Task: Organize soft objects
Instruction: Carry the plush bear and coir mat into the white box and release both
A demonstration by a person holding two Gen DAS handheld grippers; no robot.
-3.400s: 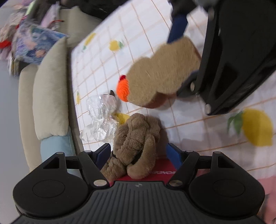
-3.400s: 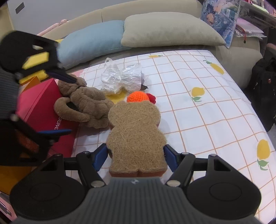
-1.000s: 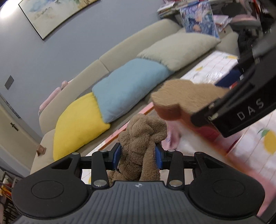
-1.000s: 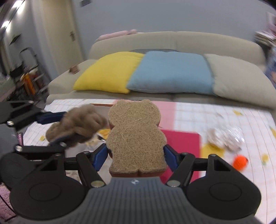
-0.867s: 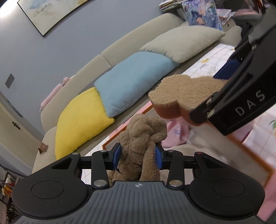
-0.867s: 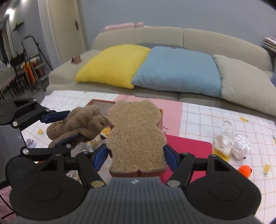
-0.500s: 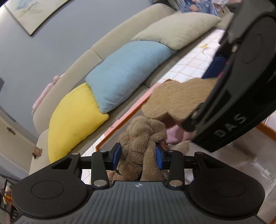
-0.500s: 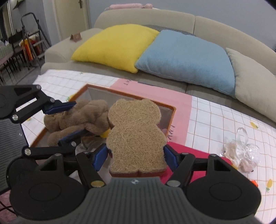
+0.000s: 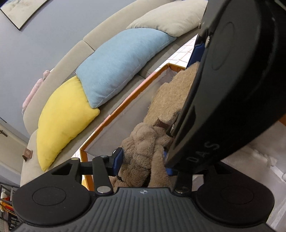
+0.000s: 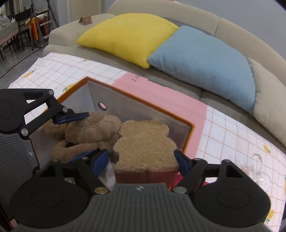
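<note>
orange-rimmed box (image 10: 189, 125) mid-frame | bear-shaped sponge (image 10: 144, 142) lower centre inside it, right gripper (image 10: 141, 158) jaws opening around it | brown plush (image 10: 93, 132) left of sponge, left gripper (image 10: 78, 135) jaws opening around it

Home living room, beige sofa (image 10: 232, 30), coloured cushions (image 10: 128, 33), framed picture (image 9: 19, 12)

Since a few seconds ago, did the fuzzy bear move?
Yes. The bear left the lemon cloth and is now over the orange-edged box, between the right gripper's opening jaws.
</note>
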